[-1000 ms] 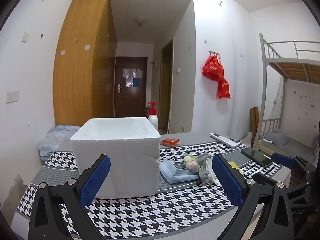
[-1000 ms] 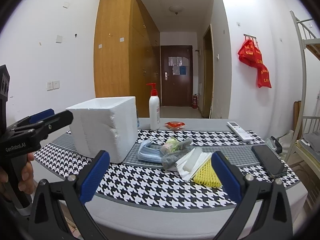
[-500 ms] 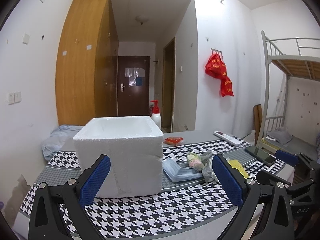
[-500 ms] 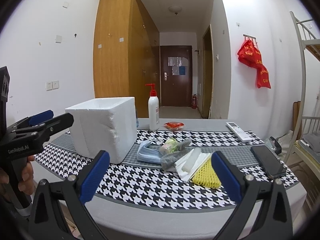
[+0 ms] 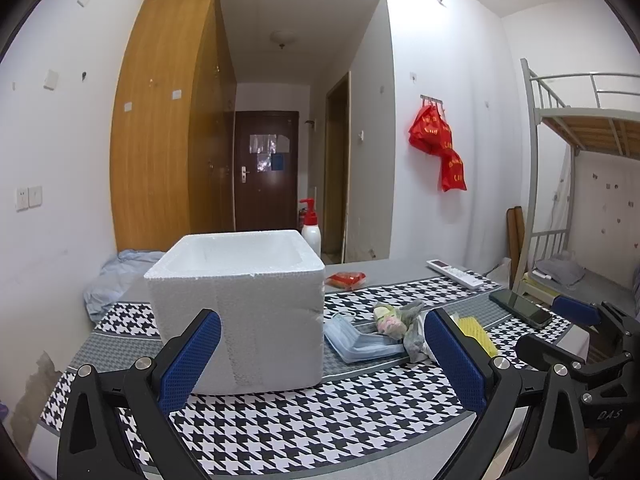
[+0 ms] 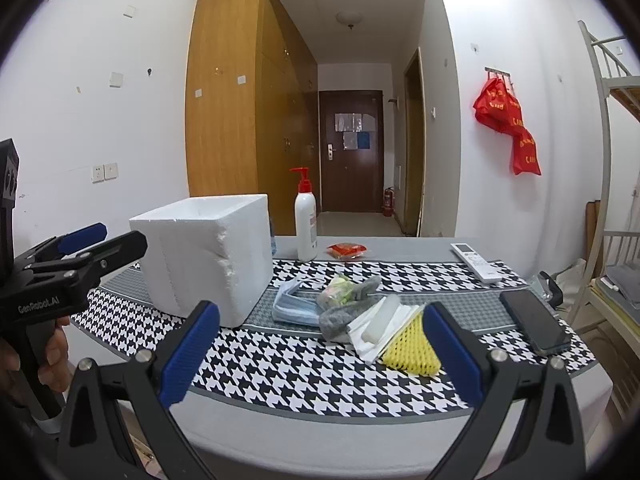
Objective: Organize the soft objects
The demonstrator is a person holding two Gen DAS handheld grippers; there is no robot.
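A white foam box (image 5: 240, 304) (image 6: 208, 256) stands open-topped on the houndstooth table cloth (image 5: 320, 412). Right of it lies a pile of soft things: a blue face mask (image 5: 360, 340) (image 6: 294, 306), a grey sock with a pastel bundle (image 6: 348, 304) (image 5: 396, 316), white foam sheets (image 6: 380, 324) and a yellow foam net (image 6: 412, 350) (image 5: 474, 330). My left gripper (image 5: 320, 356) is open, in front of the box. My right gripper (image 6: 320, 344) is open, short of the pile. Each gripper shows at the edge of the other's view, the left gripper (image 6: 94, 240) and the right gripper (image 5: 560, 324).
A pump bottle (image 6: 306, 220), a red packet (image 6: 346, 250), a white remote (image 6: 476, 262) and a dark phone (image 6: 534, 326) also lie on the table. A bunk bed (image 5: 580, 184) stands at the right, crumpled blue cloth (image 5: 116, 280) at the far left. A hand (image 6: 24, 360) holds the left gripper.
Both views have crept slightly closer to the table and the left view has turned a little. Nothing on the table has moved; both grippers stay open.
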